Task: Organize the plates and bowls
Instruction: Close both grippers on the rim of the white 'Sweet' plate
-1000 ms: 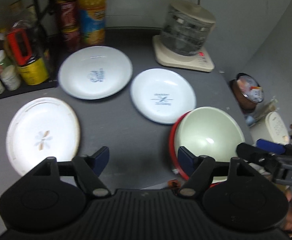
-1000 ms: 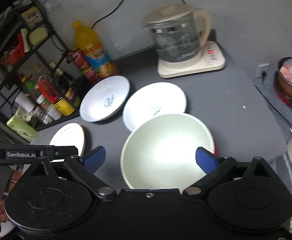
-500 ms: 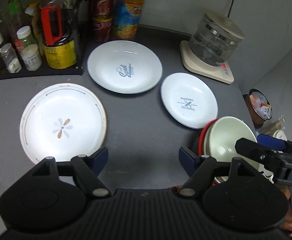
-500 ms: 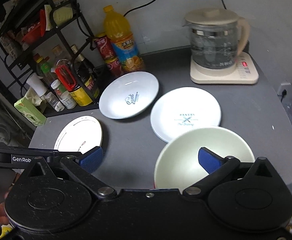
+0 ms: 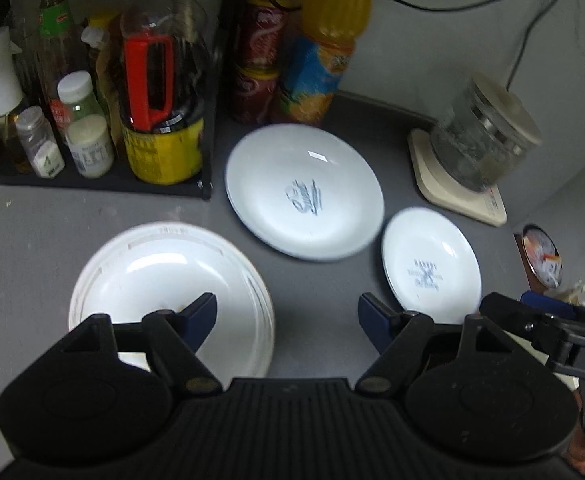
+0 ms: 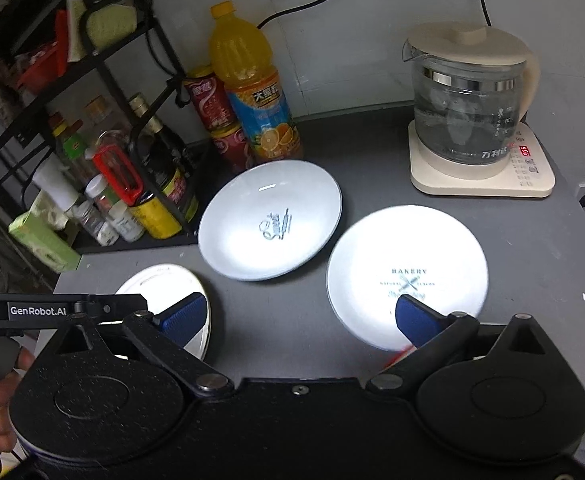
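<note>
Grey countertop carries your three plates: flower plate under your spread, empty left gripper, bakery plate beneath your closing, empty right gripper.

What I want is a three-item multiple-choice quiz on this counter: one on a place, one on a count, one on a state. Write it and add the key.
1. The plate marked Sweet lies:
A. just in front of the orange juice bottle
B. on the kettle's base
C. on the rack's shelf

2. Plates in view on the counter:
A. one
B. three
C. five

3. The left gripper is:
A. shut on a plate
B. open, holding nothing
C. shut on a bottle

Key:
1 A: the bottle stands right behind its far rim.
2 B: besides the plate marked Sweet there are the Bakery plate and the gold-trimmed plate.
3 B: its fingers stand apart with only counter and plate beneath them.
</note>
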Demonstrator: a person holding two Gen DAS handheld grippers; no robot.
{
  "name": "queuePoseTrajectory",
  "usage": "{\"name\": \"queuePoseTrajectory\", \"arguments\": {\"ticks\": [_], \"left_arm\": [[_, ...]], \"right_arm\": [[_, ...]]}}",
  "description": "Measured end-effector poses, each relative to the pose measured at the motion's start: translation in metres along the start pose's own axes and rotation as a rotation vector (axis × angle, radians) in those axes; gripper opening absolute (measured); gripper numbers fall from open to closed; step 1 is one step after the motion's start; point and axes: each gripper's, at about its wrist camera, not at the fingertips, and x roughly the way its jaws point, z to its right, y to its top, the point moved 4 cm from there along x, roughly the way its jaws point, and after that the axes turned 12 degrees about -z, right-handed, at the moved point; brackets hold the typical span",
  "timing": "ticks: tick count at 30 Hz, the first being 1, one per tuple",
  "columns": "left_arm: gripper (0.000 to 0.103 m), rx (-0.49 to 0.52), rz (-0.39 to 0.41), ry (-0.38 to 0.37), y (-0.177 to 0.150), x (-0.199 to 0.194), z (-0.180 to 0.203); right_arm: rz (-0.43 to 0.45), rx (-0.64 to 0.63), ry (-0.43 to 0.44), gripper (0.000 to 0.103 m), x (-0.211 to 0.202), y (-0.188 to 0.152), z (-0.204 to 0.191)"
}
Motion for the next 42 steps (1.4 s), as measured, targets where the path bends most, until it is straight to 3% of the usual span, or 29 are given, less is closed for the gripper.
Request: {"name": "queuePoseTrajectory", "arguments": {"ticks": [8,13,22,34,42], "left_arm": [[0.071,-0.012,0.034,-0.051,0.037,0.026,-0.017],[0.057,-0.018,0.035,-0.084,0.056,0.049,-0.022],[0.043,-0.063,0.038,-0.100,0.083,0.094,-0.034],[0.032,-0.145,-0.015,-0.052,0.089,0.142,-0.051],[0.027,-0.209,-0.048,-0.047,0.085,0.162,-0.054]], "right_arm": [[-0.014,0.050,0.002,0.073,0.034,0.030,0.000],[-0.041,0.063,-0.009,0.061,0.057,0.044,0.002],[-0.095,0.089,-0.036,0.045,0.106,0.078,0.016],[-0.109,0.076,-0.118,0.045,0.163,0.119,0.030],[-0.164,0.067,-0.167,0.045,0.191,0.123,0.035]]}}
